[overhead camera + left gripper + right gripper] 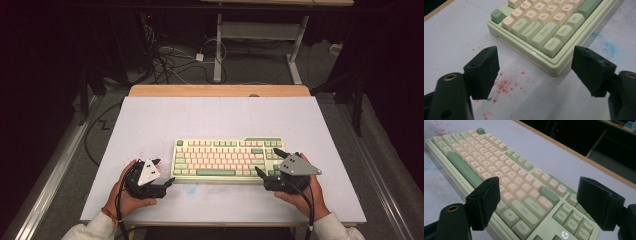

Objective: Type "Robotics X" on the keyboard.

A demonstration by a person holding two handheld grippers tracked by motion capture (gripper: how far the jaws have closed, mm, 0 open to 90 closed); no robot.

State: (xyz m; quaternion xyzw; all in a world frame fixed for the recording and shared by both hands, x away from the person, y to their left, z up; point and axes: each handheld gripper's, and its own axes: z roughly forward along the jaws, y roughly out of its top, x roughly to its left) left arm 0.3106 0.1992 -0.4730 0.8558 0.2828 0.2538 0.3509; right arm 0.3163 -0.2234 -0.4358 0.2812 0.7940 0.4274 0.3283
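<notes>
Currently a pale green keyboard (227,159) with cream and green keys lies flat on a white table (150,120), one gripper at each short end — apparently so that both can take it by its ends. At its left end the left gripper (163,172) has its fingers (484,71) spread wide with nothing between them; the keyboard's near left corner, by the Ctrl key, sits just beyond and between the fingertips, not touching. The right gripper (270,161) hovers over the right end, fingers (485,201) equally apart and empty, the arrow and navigation keys below the gap. Its long axis runs left to right across the table — from one gripper to the other — with the space bar row facing the person.
</notes>
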